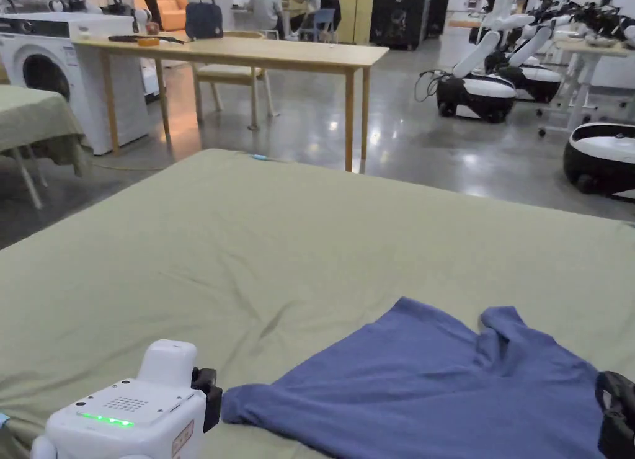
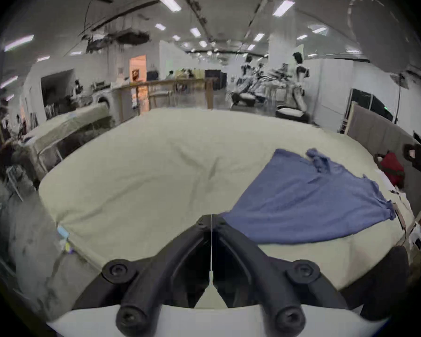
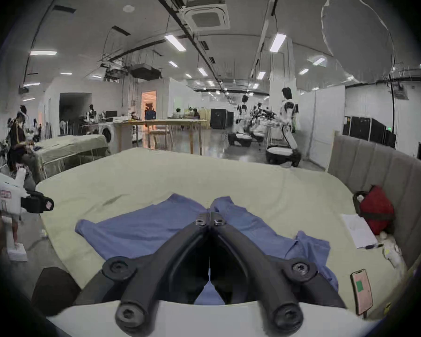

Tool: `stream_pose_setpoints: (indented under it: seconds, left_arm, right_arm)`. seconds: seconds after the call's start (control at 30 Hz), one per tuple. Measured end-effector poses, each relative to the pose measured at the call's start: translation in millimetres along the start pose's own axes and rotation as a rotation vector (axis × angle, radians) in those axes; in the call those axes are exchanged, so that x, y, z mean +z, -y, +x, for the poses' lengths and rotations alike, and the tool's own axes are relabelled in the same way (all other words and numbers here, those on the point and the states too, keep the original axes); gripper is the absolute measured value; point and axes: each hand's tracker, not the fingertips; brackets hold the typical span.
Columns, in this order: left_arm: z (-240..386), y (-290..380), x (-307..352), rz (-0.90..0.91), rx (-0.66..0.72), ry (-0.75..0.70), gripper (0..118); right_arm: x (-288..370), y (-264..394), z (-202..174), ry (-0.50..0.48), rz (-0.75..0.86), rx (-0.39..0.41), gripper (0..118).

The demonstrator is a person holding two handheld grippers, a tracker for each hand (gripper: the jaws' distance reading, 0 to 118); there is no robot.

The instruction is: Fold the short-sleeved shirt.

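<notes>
Bed (image 1: 217,243), largest item: wide mattress under a pale green sheet, lightly creased, with a grey padded headboard (image 3: 387,172) along its right side. Short-sleeved shirt (image 1: 434,386), blue: lies spread but rumpled on the near right part of the bed, one sleeve bunched at its far edge, a near corner reaching toward the left gripper. Wooden desk (image 1: 248,49), beyond the bed across the polished floor, carries a dark handbag (image 1: 204,17); a washing machine (image 1: 43,63) stands at its left end, wheeled white robots (image 1: 477,91) to the right. Second green-covered desk (image 1: 31,116) at far left. Red bag (image 3: 377,208) against the headboard, a paper sheet (image 3: 359,230) and a phone (image 3: 362,291) on the bed's right edge, well apart from the shirt. Left gripper (image 2: 211,218), white body with a green light: jaws closed tip to tip, empty, just beside the shirt's near corner. Right gripper (image 3: 210,217): jaws closed together above the shirt's middle; whether cloth is pinched cannot be told.
</notes>
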Motion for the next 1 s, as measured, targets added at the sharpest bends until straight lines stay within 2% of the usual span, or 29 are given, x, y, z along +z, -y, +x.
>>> stream_pose_setpoints:
  seconds: [0.1, 0.13, 0.17, 0.2, 0.23, 0.47, 0.57, 0.6, 0.63, 0.67, 0.7, 0.73, 0.77, 0.8, 0.87, 0.9, 0.93, 0.97, 1.0]
  left_arm:
    - [-14, 14, -14, -0.036, -0.003, -0.006, 8]
    - [-16, 16, -22, -0.051, -0.006, -0.009, 17]
    - [-15, 18, -26, -0.074, 0.002, -0.01, 43]
    - [-16, 19, -37, -0.105, 0.013, -0.005, 85]
    - [-17, 20, -46, -0.115, 0.02, 0.013, 116]
    - [0, 6, -114, -0.181, -0.022, 0.029, 113]
    - [11, 2, -140, -0.224, -0.101, 0.021, 105]
    - [17, 2, -148, -0.245, -0.126, 0.026, 99]
    - [23, 4, -155, -0.276, -0.154, 0.048, 82]
    - [29, 10, -161, -0.334, -0.19, 0.068, 75]
    - [33, 9, -156, -0.294, -0.231, 0.067, 64]
    - [35, 6, -148, -0.257, -0.27, 0.064, 35]
    - [35, 3, -141, -0.268, -0.244, 0.101, 7]
    - [35, 0, -136, -0.249, -0.204, 0.109, 3]
    - [32, -5, -121, -0.224, -0.168, 0.132, 3]
    - [32, -9, -114, -0.207, -0.155, 0.14, 3]
    - [33, -13, -106, -0.186, -0.134, 0.154, 3]
    - [32, -19, -99, -0.165, -0.122, 0.152, 3]
    - [33, -24, -94, -0.169, -0.119, 0.162, 3]
  right_arm:
    - [-11, 7, 1, -0.005, -0.034, -0.011, 0]
    - [-17, 10, 0, -0.008, -0.051, -0.019, 0]
    - [-21, 11, -1, -0.009, -0.061, -0.023, 0]
    - [-25, 13, -1, -0.008, -0.068, -0.026, 0]
    - [-28, 14, -2, -0.009, -0.077, -0.029, 0]
    - [-47, 24, -1, 0.001, -0.145, -0.012, 0]
    - [-53, 26, 7, 0.014, -0.166, -0.009, 0]
    - [-57, 26, 11, 0.022, -0.176, -0.01, 0]
    - [-62, 25, 14, 0.026, -0.185, -0.013, 0]
    - [-67, 26, 21, 0.033, -0.195, -0.019, 0]
    - [-75, 25, 27, 0.039, -0.209, -0.029, 0]
    - [-85, 22, 34, 0.04, -0.223, -0.04, 0]
    - [-97, 20, 42, 0.04, -0.239, -0.043, 0]
    - [-112, 19, 51, 0.042, -0.264, -0.04, 0]
    - [-149, 15, 68, 0.044, -0.317, -0.018, 1]
    - [-172, 14, 77, 0.044, -0.345, -0.01, 6]
    - [-193, 13, 86, 0.04, -0.371, -0.003, 41]
    - [-217, 13, 96, 0.037, -0.394, -0.002, 86]
    - [-242, 14, 107, 0.021, -0.428, -0.012, 118]
